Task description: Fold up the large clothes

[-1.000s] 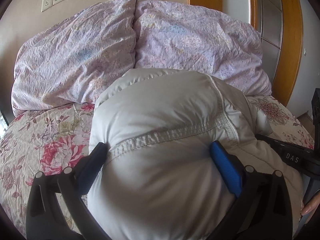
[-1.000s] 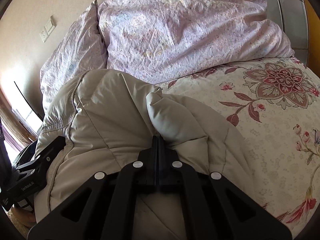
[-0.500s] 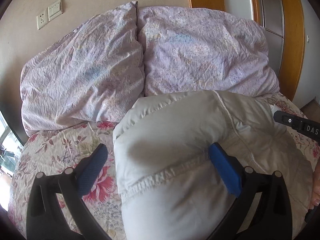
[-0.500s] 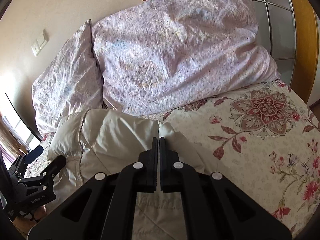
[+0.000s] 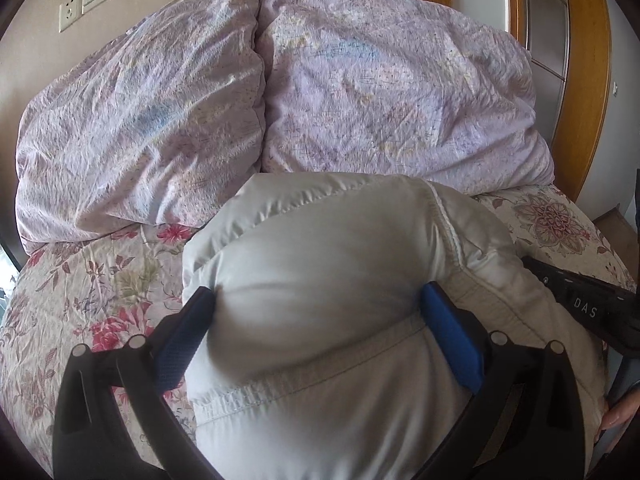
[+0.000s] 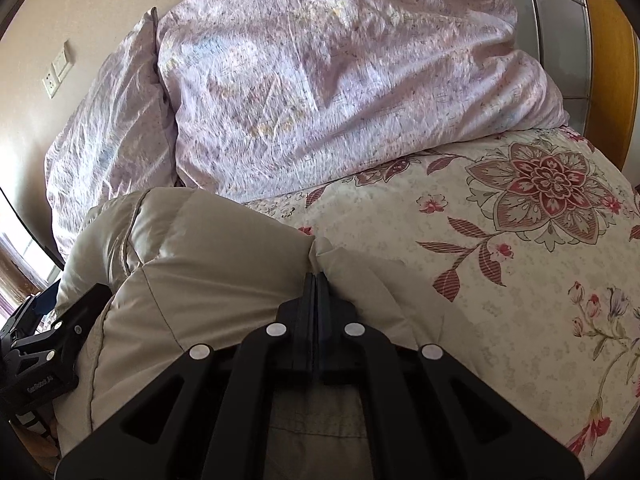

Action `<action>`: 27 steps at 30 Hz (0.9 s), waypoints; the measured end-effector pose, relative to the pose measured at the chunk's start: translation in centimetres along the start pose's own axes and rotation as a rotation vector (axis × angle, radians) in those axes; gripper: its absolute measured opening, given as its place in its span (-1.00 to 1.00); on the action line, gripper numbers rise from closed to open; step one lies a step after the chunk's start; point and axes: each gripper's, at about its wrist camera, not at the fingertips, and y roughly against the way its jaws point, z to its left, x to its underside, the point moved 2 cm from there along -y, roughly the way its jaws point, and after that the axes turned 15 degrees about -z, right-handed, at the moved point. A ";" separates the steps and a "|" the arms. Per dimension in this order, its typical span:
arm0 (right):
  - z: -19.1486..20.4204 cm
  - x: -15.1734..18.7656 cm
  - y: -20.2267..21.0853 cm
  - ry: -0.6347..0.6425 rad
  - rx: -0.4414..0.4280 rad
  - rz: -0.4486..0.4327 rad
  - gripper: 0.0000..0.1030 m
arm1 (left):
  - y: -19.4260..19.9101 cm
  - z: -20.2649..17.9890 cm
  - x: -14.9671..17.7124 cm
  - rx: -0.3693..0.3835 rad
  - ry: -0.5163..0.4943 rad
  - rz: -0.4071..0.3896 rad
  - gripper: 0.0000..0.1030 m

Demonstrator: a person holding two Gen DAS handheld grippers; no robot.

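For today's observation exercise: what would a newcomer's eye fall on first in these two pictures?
A puffy pale grey jacket bulges up in the foreground, wedged between the left gripper's blue pads; the right gripper is shut on a fold of it. Behind lie two lilac pillows on a floral bedspread.

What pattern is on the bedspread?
Red and pink flowers with leaves on cream bedspread; clearest in the right wrist view.

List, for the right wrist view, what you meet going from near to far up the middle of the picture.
right gripper, jaws shut on a pinch of fabric → puffy beige jacket → floral bedsheet → lilac pillow.
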 end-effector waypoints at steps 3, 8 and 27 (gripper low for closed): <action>-0.1 0.2 -0.3 -0.003 -0.002 0.007 -1.00 | -0.3 0.0 0.3 -0.004 0.005 0.001 0.97; -0.2 0.4 -0.8 0.000 0.001 0.021 -1.00 | -0.8 -0.5 0.7 -0.030 -0.016 0.004 0.97; 3.3 2.5 6.4 0.067 -0.099 -0.008 -1.00 | 2.3 -0.1 0.6 -0.026 -0.069 0.013 0.97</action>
